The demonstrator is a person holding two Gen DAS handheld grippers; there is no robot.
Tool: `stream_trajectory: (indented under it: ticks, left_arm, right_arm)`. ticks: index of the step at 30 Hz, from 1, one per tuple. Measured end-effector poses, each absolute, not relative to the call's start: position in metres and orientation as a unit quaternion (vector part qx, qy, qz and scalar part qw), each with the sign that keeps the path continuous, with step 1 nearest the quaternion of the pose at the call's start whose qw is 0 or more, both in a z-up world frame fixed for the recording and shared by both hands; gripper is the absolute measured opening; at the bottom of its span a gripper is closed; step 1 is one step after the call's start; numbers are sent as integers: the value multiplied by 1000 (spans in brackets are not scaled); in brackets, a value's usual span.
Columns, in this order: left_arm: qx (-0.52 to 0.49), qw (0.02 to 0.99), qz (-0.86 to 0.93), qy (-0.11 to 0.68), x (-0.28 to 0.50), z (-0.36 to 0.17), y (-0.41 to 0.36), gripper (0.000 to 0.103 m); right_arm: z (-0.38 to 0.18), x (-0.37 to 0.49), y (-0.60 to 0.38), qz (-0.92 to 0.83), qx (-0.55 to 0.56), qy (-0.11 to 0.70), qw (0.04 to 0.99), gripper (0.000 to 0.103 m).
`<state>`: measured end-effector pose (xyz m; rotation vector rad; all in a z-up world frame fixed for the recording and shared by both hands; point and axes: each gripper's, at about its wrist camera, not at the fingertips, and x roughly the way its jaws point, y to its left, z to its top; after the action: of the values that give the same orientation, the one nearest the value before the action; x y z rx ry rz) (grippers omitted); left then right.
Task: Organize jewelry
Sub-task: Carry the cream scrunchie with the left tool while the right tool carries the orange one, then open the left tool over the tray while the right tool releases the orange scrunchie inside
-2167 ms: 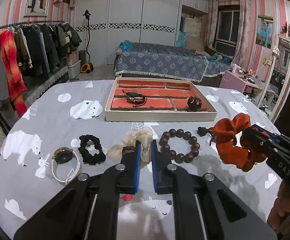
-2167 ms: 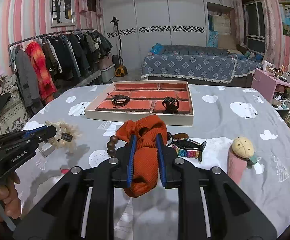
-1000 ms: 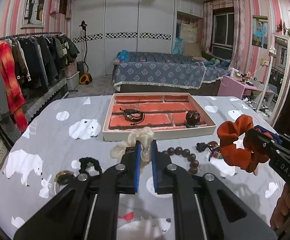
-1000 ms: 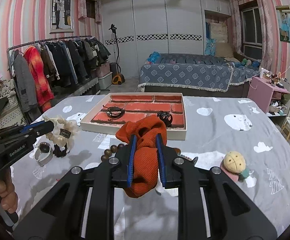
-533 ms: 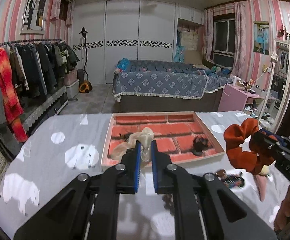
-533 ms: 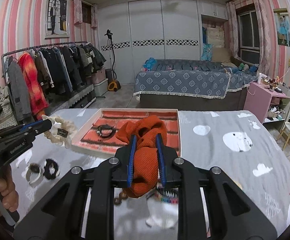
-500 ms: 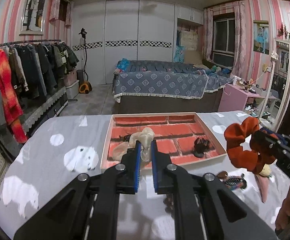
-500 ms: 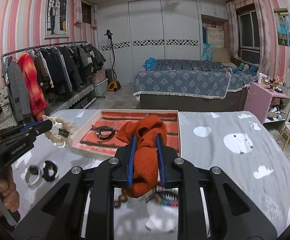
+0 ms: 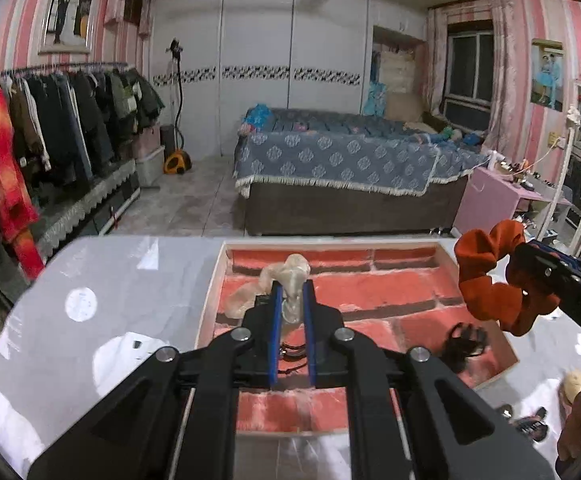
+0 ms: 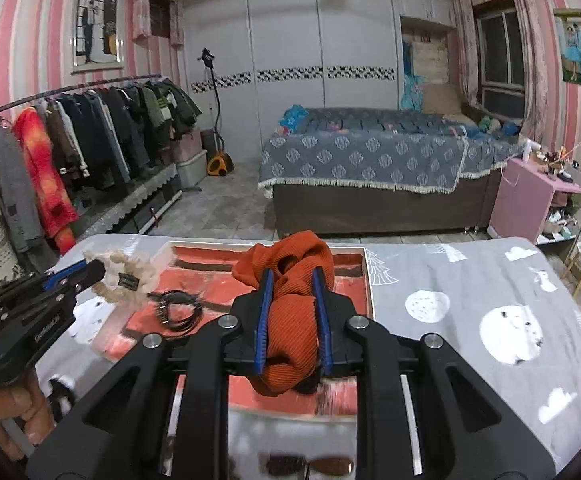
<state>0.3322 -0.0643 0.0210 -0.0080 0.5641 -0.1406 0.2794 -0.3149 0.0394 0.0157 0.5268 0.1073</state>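
Observation:
My left gripper (image 9: 290,294) is shut on a cream scrunchie (image 9: 286,276) and holds it above the left part of the red-lined tray (image 9: 394,292). My right gripper (image 10: 293,284) is shut on an orange scrunchie (image 10: 290,280) above the tray's right part (image 10: 366,280). The orange scrunchie also shows in the left wrist view (image 9: 490,276), the cream one in the right wrist view (image 10: 124,276). In the tray lie a dark cord bracelet (image 10: 178,312) and a black hair claw (image 9: 464,342).
The tray sits on a table with a grey polar-bear cloth (image 10: 490,312). A hair clip (image 9: 530,424) and a small doll (image 9: 572,384) lie on the cloth to the right of the tray. A clothes rack (image 9: 50,136) and a bed (image 9: 342,164) stand beyond.
Both grippers have moved forward and now hang over the tray, each still holding its scrunchie. The tray looks nearer and larger in both views.

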Motion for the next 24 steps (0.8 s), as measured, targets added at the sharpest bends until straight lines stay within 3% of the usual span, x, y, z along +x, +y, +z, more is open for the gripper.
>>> stream_trajectory:
  ticks: [12,20,24]
  left_arm:
    - [-1,938,-70,340,374,-37,-72,10]
    - [-13,936,-65,346,380,-41,-63,14]
    - [-6,938,-65,340,375,-35,-63,28]
  right_arm:
    - [-28,349,-322,39,1,348,937,21]
    - [-29,346,-321,39,9,347,937,33]
    - [-20,339,-322,43,10,339,940,41]
